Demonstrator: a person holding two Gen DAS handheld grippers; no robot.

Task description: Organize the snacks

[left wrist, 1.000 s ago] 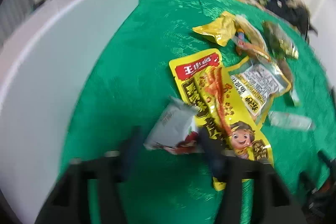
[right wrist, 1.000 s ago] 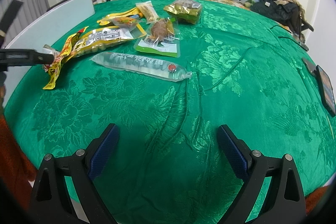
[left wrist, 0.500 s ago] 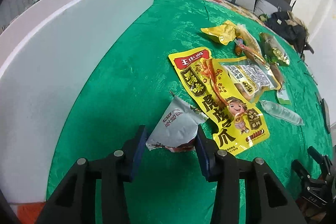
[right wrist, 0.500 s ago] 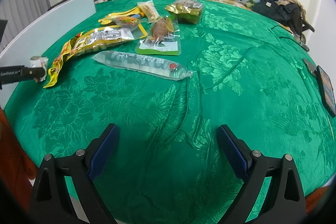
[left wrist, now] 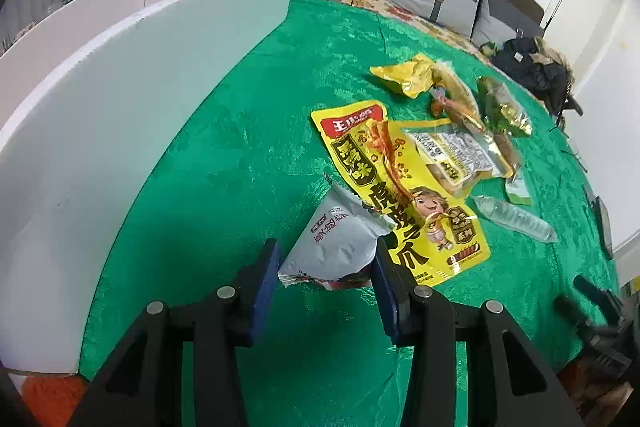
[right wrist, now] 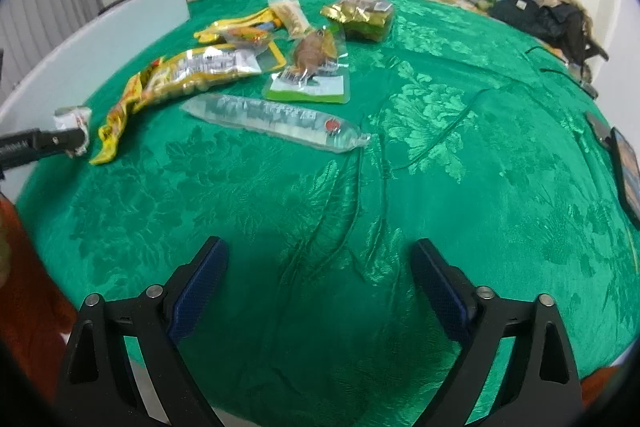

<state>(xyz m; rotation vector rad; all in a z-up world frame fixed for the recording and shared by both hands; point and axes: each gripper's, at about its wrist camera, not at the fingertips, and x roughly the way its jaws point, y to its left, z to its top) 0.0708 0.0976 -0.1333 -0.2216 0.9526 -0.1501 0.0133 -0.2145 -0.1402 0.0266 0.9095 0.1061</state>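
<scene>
Moved: left tongs (left wrist: 326, 273) w/ grey packet (left wrist: 336, 239), drifting off yellow bag (left wrist: 400, 183).
Left tongs: clamping grey packet above green bedspread (left wrist: 248, 163).
Right tongs (right wrist: 320, 291): hanging apart, empty.
Beside: white board (left wrist: 100, 115).

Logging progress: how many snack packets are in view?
8: grey packet in the left gripper; large yellow packet beside it; white-labelled packet overlapping that; long clear packet; green-edged packet; gold packet; beige packet; crumpled yellow packet. The overlapping pile may hide more.
</scene>
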